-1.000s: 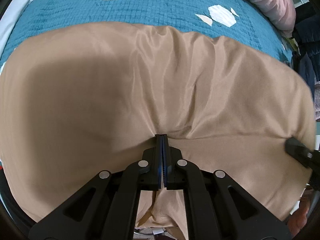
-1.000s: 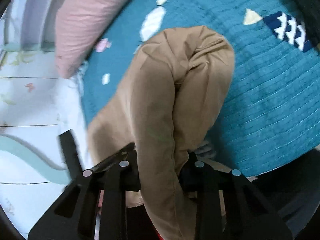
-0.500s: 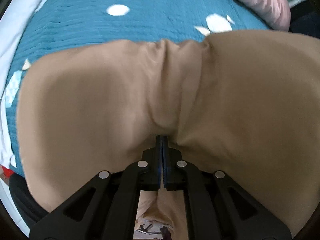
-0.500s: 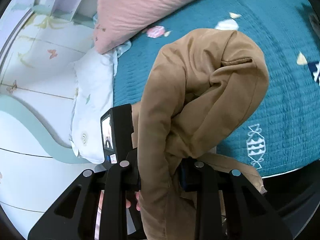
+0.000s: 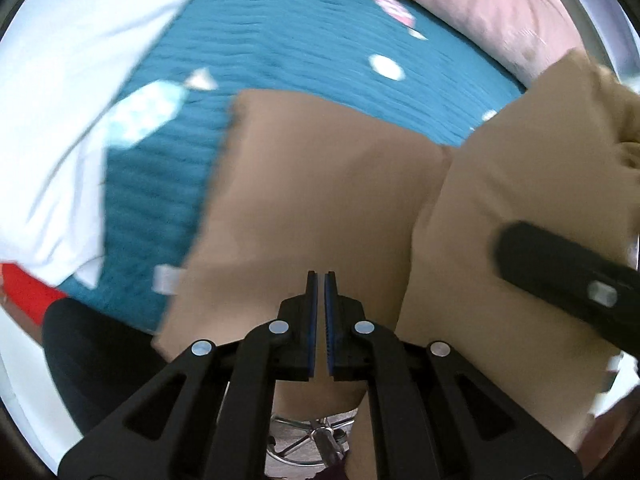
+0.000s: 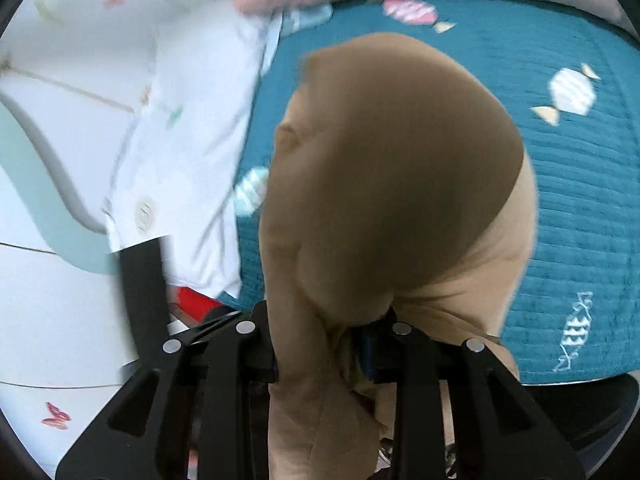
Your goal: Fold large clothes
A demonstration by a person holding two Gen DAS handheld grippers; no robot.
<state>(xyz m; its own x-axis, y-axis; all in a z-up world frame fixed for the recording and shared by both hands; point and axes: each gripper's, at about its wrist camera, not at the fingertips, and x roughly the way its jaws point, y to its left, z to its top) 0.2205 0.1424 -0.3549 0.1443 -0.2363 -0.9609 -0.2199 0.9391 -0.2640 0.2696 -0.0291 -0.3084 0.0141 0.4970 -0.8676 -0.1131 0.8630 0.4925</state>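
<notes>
Smooth tan garment (image 5: 320,208) hanging over teal bedspread (image 5: 256,68), left gripper (image 5: 320,280) pressed together at its edge, right gripper (image 6: 320,344) opening, thick bunched fold between its jaws.

A bed with a teal quilt (image 5: 280,60) carries a pink pillow (image 5: 480,4) and a white pillow (image 6: 192,120).

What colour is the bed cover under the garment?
The bed cover is teal, quilted, with candy prints; the right wrist view shows it best.
</notes>
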